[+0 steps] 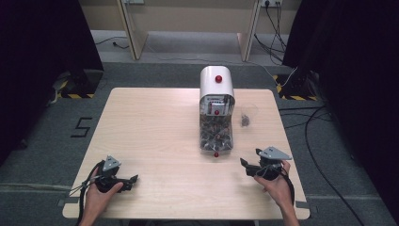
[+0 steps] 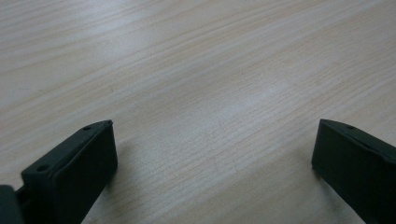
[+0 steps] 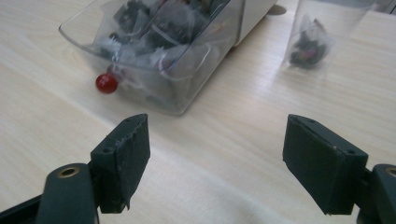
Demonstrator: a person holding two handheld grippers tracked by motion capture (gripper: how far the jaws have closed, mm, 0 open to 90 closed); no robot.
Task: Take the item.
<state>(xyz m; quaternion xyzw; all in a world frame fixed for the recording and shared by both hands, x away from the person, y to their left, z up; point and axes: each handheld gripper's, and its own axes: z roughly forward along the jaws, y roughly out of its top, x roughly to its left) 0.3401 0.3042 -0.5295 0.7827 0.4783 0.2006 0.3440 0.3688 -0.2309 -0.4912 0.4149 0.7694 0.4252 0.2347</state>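
Clear drawer [image 3: 159, 56] of the white dispenser [image 1: 216, 84] pulled out, full of small packets. Clear cup [image 1: 248, 114] beside it holds one packet. My left gripper [image 2: 212, 154] and right gripper [image 3: 217, 158] both spread wide, empty.

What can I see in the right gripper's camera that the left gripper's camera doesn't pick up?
The right gripper view takes in the clear drawer pulled out of the white box, packed with small bagged items, its red knob, and a clear cup holding a dark sachet. The left gripper view adds nothing of its own: just bare wood between its jaws. Both share the pale wooden table, and in each the two black jaws stand wide apart, gripping nothing.
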